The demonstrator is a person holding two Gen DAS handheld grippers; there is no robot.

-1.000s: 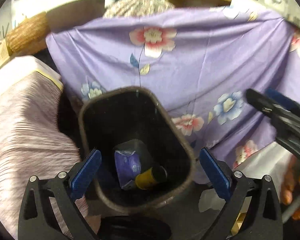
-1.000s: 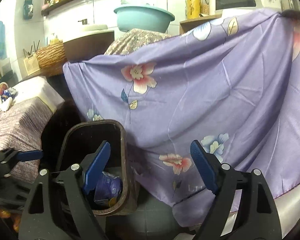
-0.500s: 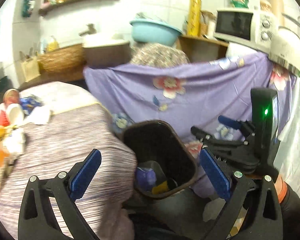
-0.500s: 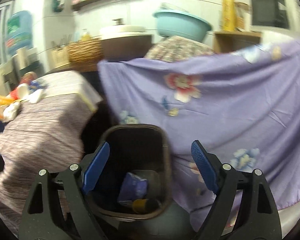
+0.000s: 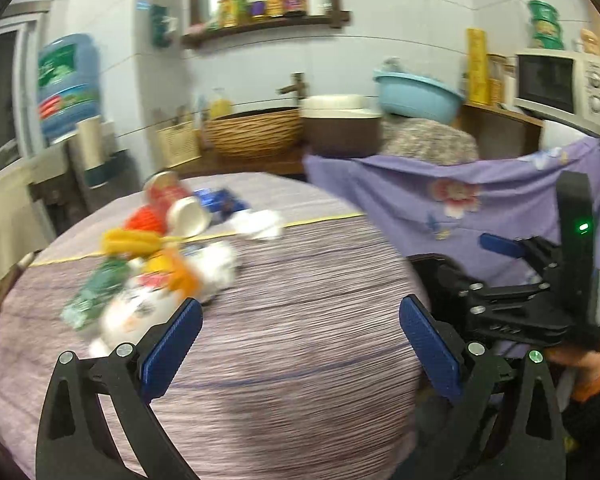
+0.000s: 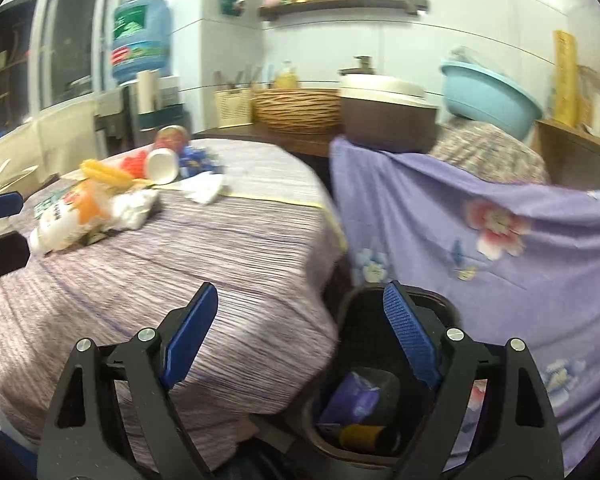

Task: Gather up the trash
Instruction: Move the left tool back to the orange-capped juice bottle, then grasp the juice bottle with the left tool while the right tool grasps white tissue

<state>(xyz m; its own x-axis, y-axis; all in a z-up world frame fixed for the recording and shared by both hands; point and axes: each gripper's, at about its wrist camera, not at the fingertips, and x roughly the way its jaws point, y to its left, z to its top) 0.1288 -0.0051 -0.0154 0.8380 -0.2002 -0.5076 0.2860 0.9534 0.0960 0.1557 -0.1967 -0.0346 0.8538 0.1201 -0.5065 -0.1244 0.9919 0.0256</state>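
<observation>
Left gripper (image 5: pixel 300 344), right gripper (image 6: pixel 304 344): jaws apart, empty. Trash pile (image 5: pixel 156 264) on table (image 5: pixel 300 280): probably light, crushable wrappers, paper cup (image 5: pixel 188 218). Pinch cup rim or wrapper fold. Bin (image 6: pixel 380 392) part-filled.

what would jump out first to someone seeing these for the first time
A bright trash pile of wrappers and cups sits at the far left of the striped table. Beside the table on the floor, the dark bin already holds a purple packet. Both grippers, left and right, are open and empty.
</observation>
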